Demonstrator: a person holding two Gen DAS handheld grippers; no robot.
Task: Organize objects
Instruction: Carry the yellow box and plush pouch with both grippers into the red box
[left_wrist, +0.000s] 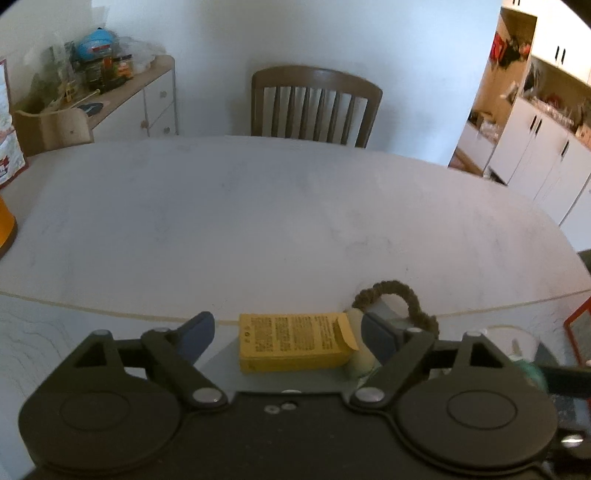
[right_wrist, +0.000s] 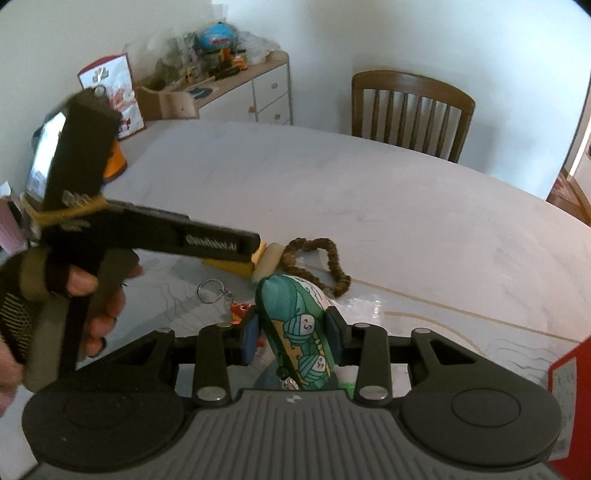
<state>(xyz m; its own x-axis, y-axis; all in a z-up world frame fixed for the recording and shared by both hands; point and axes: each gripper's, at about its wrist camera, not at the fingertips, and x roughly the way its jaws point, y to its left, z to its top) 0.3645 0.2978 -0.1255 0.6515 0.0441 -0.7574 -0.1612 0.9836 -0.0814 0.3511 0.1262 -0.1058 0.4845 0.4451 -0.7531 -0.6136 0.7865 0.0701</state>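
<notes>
1. The green pouch (right_wrist: 295, 325), printed with yarn-ball figures, stands between my right gripper (right_wrist: 293, 338) jaws, which pinch it from both sides; its lower end is hidden behind the gripper body, and I cannot tell whether it touches the desk (right_wrist: 369, 192).
2. My left gripper (left_wrist: 286, 338) has its jaws spread wide on either side of the yellow box (left_wrist: 295, 341), clear of it on the left; on the right I cannot tell whether the pad touches. The box lies flat near the desk's front edge, and its near side is cut off by the gripper.
3. A pale cylinder (left_wrist: 356, 345) lies against the box's right end under an open flap. I cannot make out what it is.
4. A brown scrunchie (left_wrist: 399, 301) loops just behind that cylinder, partly hidden by the right jaw in the left wrist view.
5. A key ring with an orange charm (right_wrist: 225, 299) lies left of the pouch, the charm half hidden by my right gripper.
6. In the right wrist view the left gripper and the gloved hand (right_wrist: 74, 295) holding it are blurred and cover most of the box.
7. A wooden chair (left_wrist: 314, 105) stands at the far side of the desk; a cluttered sideboard (left_wrist: 147, 96) stands by the wall, its items too small to name. Red edges at the right margins are cut off.
</notes>
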